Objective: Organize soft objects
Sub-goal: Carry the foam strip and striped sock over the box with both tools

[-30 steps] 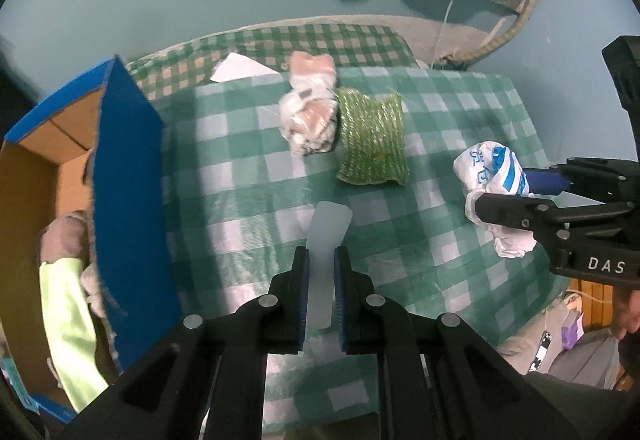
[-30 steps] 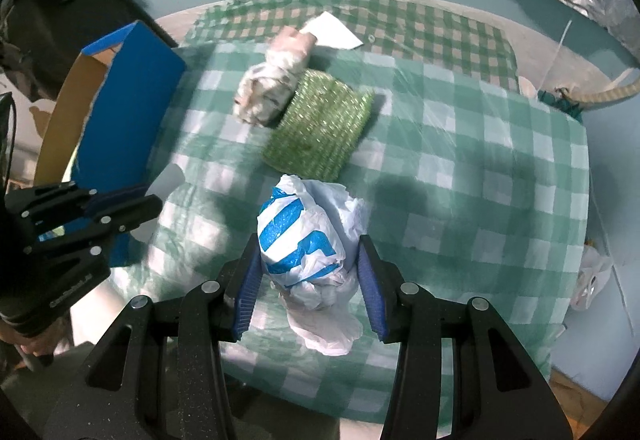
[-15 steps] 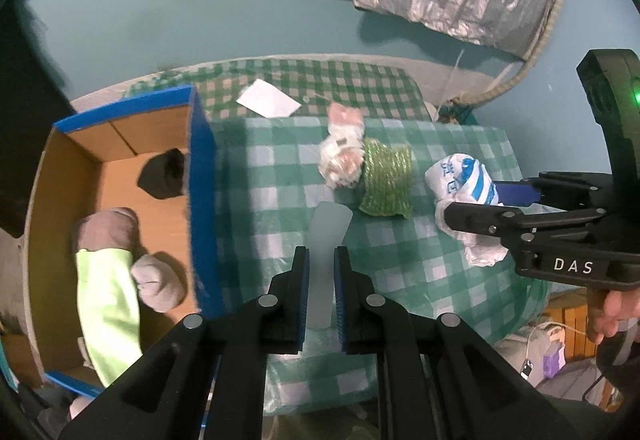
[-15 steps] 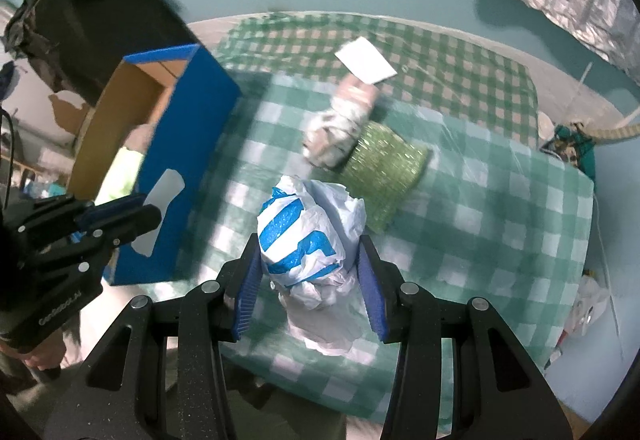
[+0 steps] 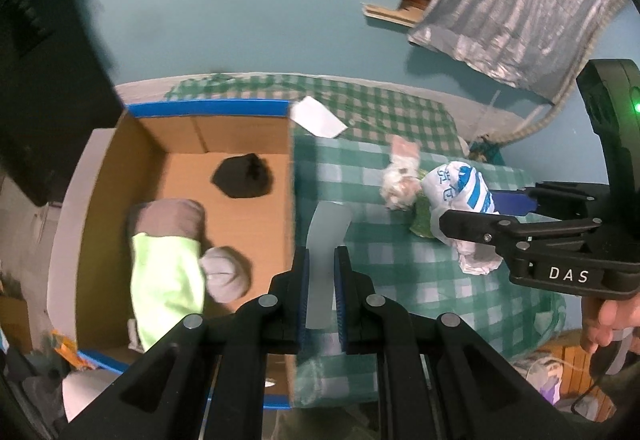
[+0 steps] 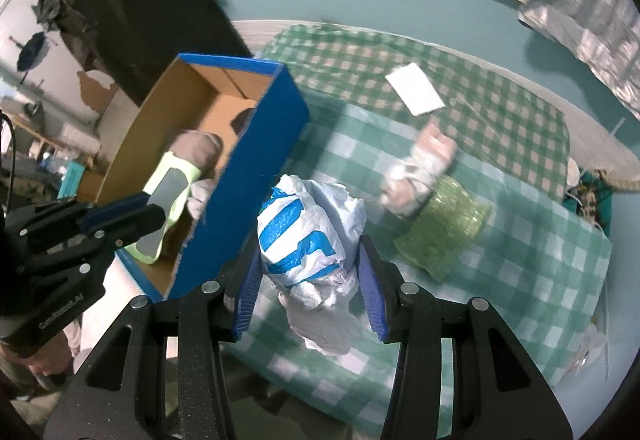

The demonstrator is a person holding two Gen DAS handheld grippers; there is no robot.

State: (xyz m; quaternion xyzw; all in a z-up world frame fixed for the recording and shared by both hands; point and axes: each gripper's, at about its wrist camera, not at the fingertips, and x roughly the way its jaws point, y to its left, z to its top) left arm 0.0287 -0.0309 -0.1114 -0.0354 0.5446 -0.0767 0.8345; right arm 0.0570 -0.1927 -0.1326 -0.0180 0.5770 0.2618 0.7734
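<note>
My left gripper [image 5: 322, 264] is shut on a flat pale grey strip [image 5: 326, 240] and holds it high over the box's right wall. My right gripper [image 6: 310, 272] is shut on a crumpled white and blue plastic bag [image 6: 306, 232], also seen in the left wrist view [image 5: 460, 192], and holds it above the table's left part. The open cardboard box [image 5: 168, 144] with blue outside [image 6: 256, 148] holds a lime green cloth [image 5: 166, 280], grey rolled socks [image 5: 226, 276] and a black bundle [image 5: 242, 180]. A pink and white bundle [image 6: 420, 172] and a green sponge cloth [image 6: 444, 228] lie on the table.
The table carries a green checked cloth [image 6: 520, 280]. A white card [image 6: 414, 88] lies at its far side. A silver sheet [image 5: 512, 8] hangs on the teal wall behind. A dark cabinet [image 6: 132, 12] stands behind the box.
Both grippers have risen and moved left with their loads. The box's inside now shows fully under the left gripper. The right gripper with the bag has come closer to the box.
</note>
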